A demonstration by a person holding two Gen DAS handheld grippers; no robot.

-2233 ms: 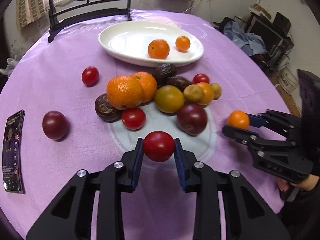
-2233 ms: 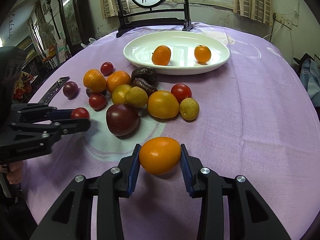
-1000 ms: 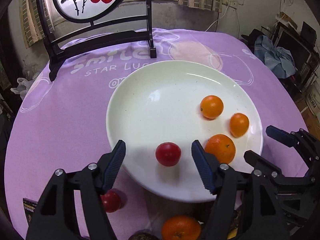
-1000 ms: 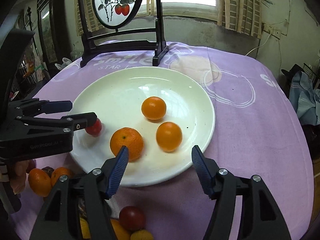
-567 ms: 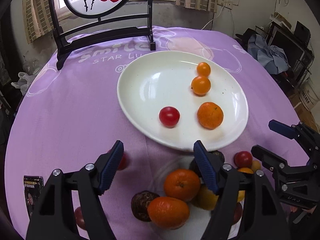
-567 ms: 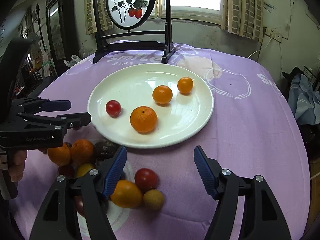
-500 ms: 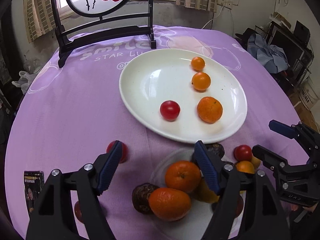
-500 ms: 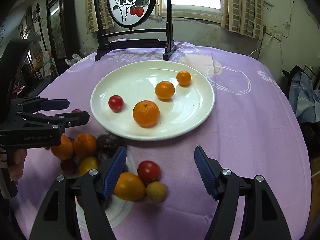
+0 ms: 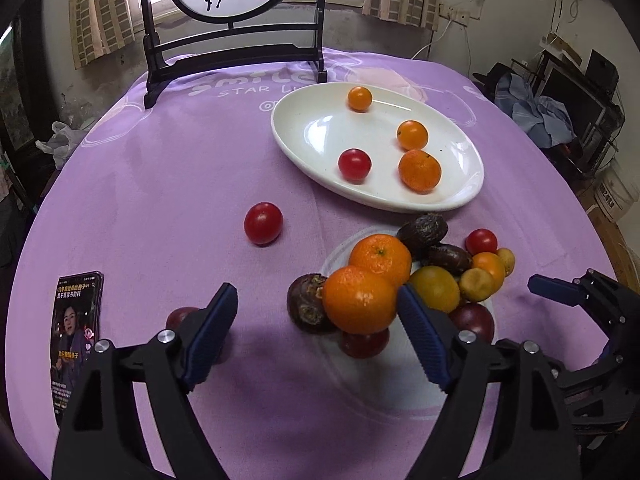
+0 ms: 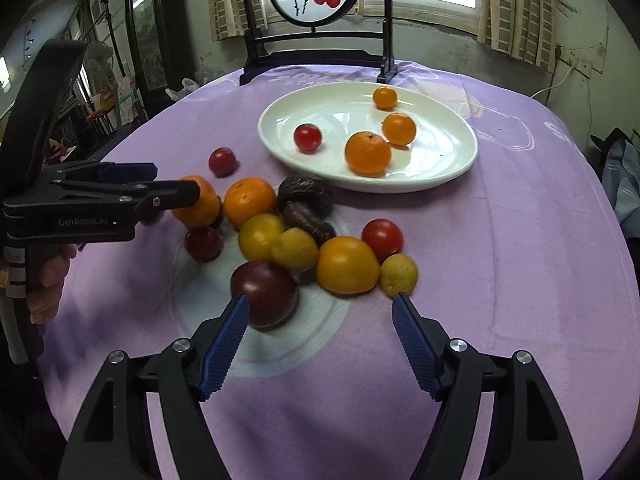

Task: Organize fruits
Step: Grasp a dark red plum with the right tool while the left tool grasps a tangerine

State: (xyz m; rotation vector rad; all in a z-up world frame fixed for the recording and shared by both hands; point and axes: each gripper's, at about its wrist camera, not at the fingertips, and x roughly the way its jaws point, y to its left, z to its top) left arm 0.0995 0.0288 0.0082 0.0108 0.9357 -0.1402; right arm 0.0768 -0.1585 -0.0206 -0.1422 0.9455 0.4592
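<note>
both sets of fingers spread wide and empty above a purple table of loose fruit.

from the left: a phone (image 9: 76, 336) lies at the near left edge; the left gripper (image 9: 316, 332) hangs with a dark plum (image 9: 180, 317) by its left finger and the nearest orange (image 9: 359, 299) against its right. a lone tomato (image 9: 263, 223) sits apart. centre-right, the fruit pile (image 10: 304, 236) sits below the right gripper (image 10: 320, 338). far right, the white plate (image 10: 280, 142) holds four fruits. closing on the heaped pile could nudge round neighbours, which look likely to roll toward the table edge.
</note>
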